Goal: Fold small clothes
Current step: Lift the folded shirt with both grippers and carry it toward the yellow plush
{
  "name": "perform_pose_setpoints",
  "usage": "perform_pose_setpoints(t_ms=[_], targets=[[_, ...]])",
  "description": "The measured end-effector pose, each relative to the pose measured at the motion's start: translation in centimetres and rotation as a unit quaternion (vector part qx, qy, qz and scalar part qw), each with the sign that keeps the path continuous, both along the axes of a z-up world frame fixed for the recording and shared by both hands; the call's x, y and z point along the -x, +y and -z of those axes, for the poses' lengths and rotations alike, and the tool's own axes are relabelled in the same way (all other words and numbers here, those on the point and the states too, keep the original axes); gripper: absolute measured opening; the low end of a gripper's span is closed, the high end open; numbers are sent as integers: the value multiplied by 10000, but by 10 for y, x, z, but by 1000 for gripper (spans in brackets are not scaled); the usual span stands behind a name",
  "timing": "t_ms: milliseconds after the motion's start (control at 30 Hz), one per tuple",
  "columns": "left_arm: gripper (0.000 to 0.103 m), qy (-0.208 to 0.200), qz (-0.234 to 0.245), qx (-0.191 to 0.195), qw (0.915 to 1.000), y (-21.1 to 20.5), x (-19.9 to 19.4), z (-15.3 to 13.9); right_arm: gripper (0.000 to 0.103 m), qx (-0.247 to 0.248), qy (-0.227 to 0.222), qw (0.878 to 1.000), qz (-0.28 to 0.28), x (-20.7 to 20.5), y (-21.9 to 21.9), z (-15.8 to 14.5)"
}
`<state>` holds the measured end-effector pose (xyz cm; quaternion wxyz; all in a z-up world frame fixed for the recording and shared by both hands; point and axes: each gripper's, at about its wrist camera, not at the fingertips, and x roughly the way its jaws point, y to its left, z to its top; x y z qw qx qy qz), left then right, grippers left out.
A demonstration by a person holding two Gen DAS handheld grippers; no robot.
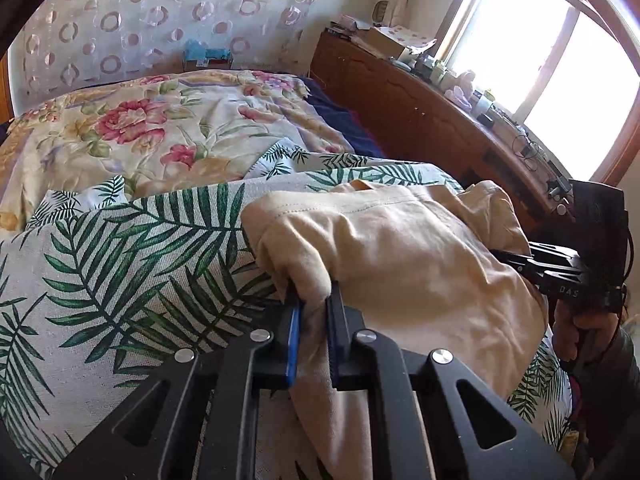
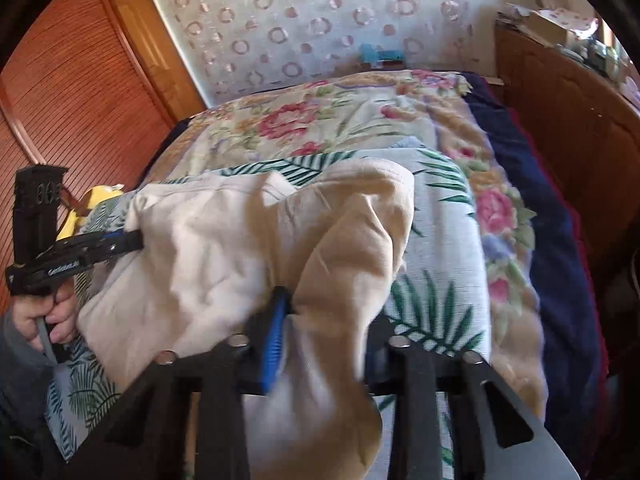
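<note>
My left gripper (image 1: pixel 316 304) and right gripper (image 2: pixel 316 312) each pinch the beige garment (image 1: pixel 400 248) over the bed (image 1: pixel 120 264).

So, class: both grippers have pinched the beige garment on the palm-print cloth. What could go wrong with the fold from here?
1. The left gripper holds a bunched wad of the beige garment, not a flat edge, so the fold may come out lumpy.
2. In the right gripper fabric drapes over one finger, hiding the bite; it might slip.
3. The palm-print cloth beneath is loose and rumpled, so it could drag along with the garment.
</note>
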<state>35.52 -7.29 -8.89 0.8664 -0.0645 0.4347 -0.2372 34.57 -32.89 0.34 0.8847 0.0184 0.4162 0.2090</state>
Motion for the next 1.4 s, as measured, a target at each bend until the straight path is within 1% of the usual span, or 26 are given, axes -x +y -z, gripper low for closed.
perform_pose_setpoints(t_ms=[33, 100, 233, 400, 500, 567, 667, 733, 833, 900, 933, 967, 1033, 1133, 1233, 1333, 1400], targets=[[11, -78, 17, 55, 10000, 0, 3, -4, 18, 93, -84, 9999, -60, 2, 2, -2], [10, -284, 60, 134, 9995, 2, 11, -17, 16, 135, -269, 9995, -90, 4, 0, -5], [10, -671, 62, 340, 9972, 10, 32, -48, 16, 78, -762, 9970, -130, 17, -2, -24], [10, -1114, -101, 526, 9923, 32, 61, -80, 15, 124, -1265, 9914, -303, 31, 12, -51], [10, -1313, -294, 646, 9888, 56, 79, -95, 15, 178, -1499, 9873, -487, 44, 27, -66], [10, -1452, -504, 652, 9860, 78, 93, -102, 15, 216, -1594, 9847, -675, 44, 40, -72], [10, -1662, -879, 461, 9811, 112, 114, -107, 15, 272, -1719, 9795, -1011, 40, 65, -74], [10, -1683, -1153, 383, 9782, 138, 126, -104, 15, 294, -1795, 9745, -1313, 35, 89, -76], [10, -1631, -1645, 315, 9723, 184, 148, -97, 15, 381, -1851, 9648, -1829, 11, 128, -71], [10, -1598, -1956, 224, 9673, 206, 158, -87, 15, 470, -1825, 9570, -2204, -2, 166, -68], [10, -1555, -2163, 161, 9637, 223, 164, -81, 15, 504, -1752, 9530, -2421, -9, 187, -65], [10, -1520, -2297, 101, 9613, 232, 164, -74, 15, 528, -1650, 9496, -2611, -17, 210, -62], [10, -1358, -2632, -47, 9551, 257, 166, -56, 15, 645, -1625, 9403, -2922, -32, 251, -53], [10, -1175, -2959, -151, 9478, 277, 168, -35, 15, 883, -1567, 9232, -3395, -55, 319, -37], [10, -983, -3211, -63, 9419, 295, 171, -15, 15, 1124, -1508, 9069, -3771, -74, 369, -24], [10, -811, -3337, 22, 9392, 302, 171, -1, 15, 1333, -1445, 8907, -4100, -96, 408, -10], [10, -738, -3362, 63, 9389, 303, 169, 5, 15, 1436, -1407, 8834, -4233, -105, 431, 0]])
